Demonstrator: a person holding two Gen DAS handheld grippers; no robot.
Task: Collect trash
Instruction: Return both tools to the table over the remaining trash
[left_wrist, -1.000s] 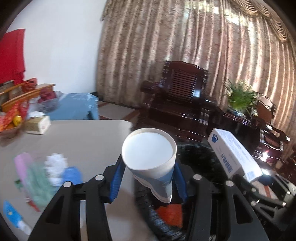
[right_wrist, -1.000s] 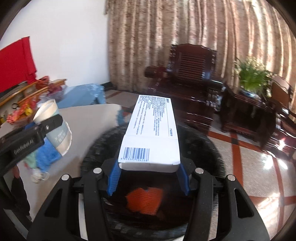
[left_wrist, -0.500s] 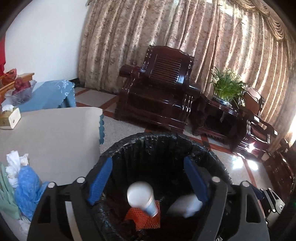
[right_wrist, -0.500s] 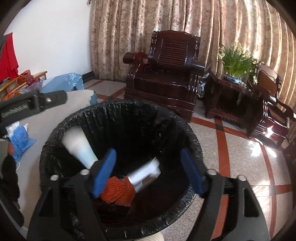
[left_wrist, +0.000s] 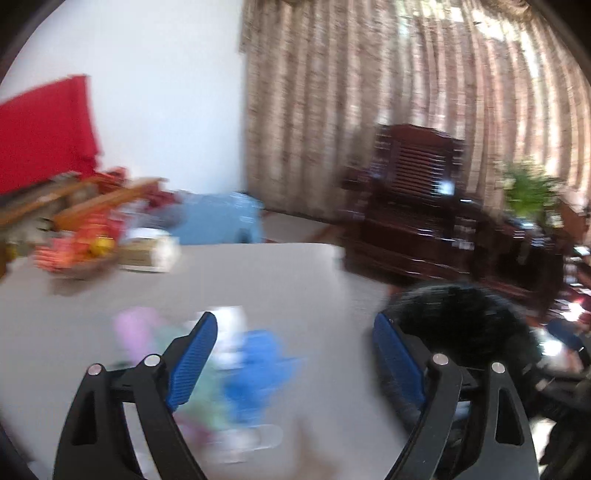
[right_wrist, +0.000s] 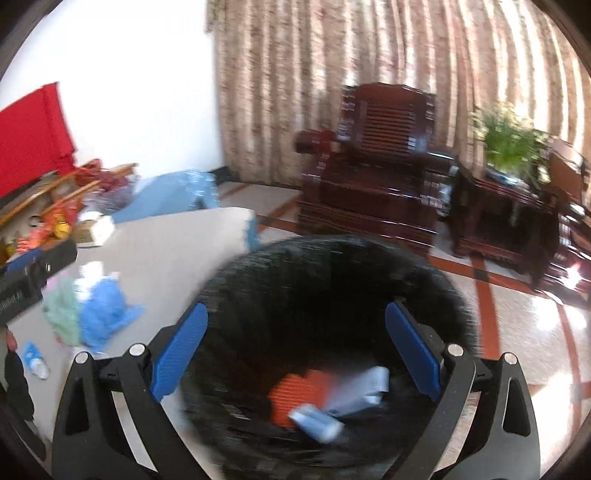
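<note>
The left gripper (left_wrist: 291, 347) has its jaws wide and holds nothing. It is over the grey bench (left_wrist: 266, 280). A blurry heap of trash (left_wrist: 255, 362) lies there, with blue, green, pink and white bits.

The right gripper (right_wrist: 295, 343) has wide, empty jaws too. It is above the black bin (right_wrist: 332, 266), just right of the bench. In the bin lie an orange net (right_wrist: 295, 387), a white box (right_wrist: 362, 391) and a paper cup (right_wrist: 316, 422) on its side.
</note>
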